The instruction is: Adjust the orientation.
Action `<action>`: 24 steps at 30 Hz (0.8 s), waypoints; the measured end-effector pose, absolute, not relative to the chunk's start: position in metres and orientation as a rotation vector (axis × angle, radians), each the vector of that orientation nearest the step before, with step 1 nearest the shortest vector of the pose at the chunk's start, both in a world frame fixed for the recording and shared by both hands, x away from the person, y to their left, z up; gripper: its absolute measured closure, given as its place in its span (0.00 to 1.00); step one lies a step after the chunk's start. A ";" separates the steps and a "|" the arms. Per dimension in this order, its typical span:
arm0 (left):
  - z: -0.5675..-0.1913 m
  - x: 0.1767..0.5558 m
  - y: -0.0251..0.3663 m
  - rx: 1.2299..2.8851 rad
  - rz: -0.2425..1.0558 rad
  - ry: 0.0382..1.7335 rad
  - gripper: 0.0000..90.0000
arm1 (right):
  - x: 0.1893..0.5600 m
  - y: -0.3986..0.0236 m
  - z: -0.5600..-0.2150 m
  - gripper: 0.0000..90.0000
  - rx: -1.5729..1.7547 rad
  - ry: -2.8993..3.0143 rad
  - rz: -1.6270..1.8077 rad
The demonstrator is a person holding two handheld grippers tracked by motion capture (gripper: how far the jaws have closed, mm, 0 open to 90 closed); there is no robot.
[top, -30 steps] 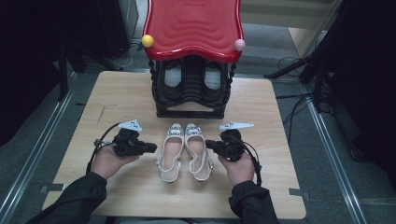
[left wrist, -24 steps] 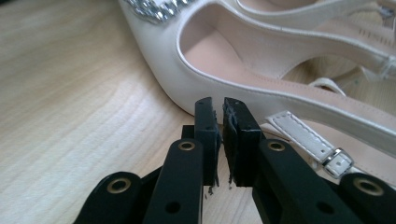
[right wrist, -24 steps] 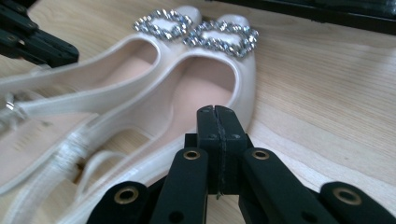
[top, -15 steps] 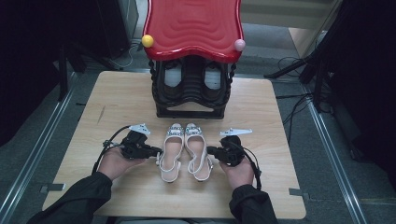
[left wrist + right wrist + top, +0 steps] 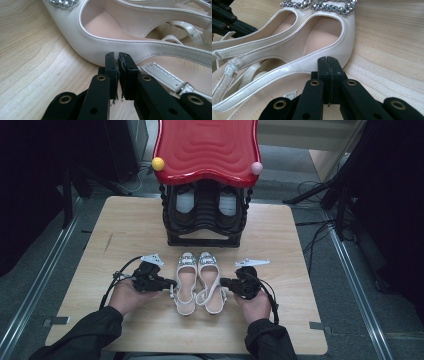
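A pair of white slingback shoes with jewelled toes lies side by side on the wooden table, toes pointing away. My left gripper [image 5: 172, 284] [image 5: 118, 53] sits with its tips against the outer side of the left shoe [image 5: 186, 280] [image 5: 100, 47]. Its jaws have just been closing to a hairline gap, with nothing between them. My right gripper [image 5: 222, 281] [image 5: 328, 58] is shut and empty, its tips against the outer side of the right shoe [image 5: 211, 280] [image 5: 329, 42]. The left gripper [image 5: 227, 17] also appears beyond the shoes in the right gripper view.
A black shoe rack [image 5: 205, 227] with a wavy red top [image 5: 207, 145] stands at the back of the table [image 5: 125, 235], holding a dark pair of shoes [image 5: 185, 202]. Yellow [image 5: 158, 163] and pink [image 5: 256, 168] balls sit on its front corners. Bare wood lies on both sides.
My left gripper has edged right, up to the left shoe's side. The right gripper and the shoes have barely moved.
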State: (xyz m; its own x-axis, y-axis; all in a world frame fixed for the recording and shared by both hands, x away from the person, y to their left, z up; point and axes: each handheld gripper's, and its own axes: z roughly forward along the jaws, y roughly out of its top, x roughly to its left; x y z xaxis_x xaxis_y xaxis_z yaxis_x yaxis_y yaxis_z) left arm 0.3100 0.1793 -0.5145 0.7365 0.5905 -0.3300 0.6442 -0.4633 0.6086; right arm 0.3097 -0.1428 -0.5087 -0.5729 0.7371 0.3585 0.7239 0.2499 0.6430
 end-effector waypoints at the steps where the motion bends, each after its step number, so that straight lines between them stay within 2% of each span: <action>1: -0.515 0.310 0.179 2.189 -0.101 0.926 0.95 | 0.310 -0.143 -0.509 1.00 1.450 2.470 1.260; 16: -0.517 0.307 0.171 2.177 -0.141 0.909 0.97 | 0.313 -0.146 -0.509 1.00 1.487 2.479 1.268; 24: -0.505 0.309 0.185 2.144 -0.160 0.944 0.87 | 0.312 -0.146 -0.502 0.97 1.431 2.456 1.282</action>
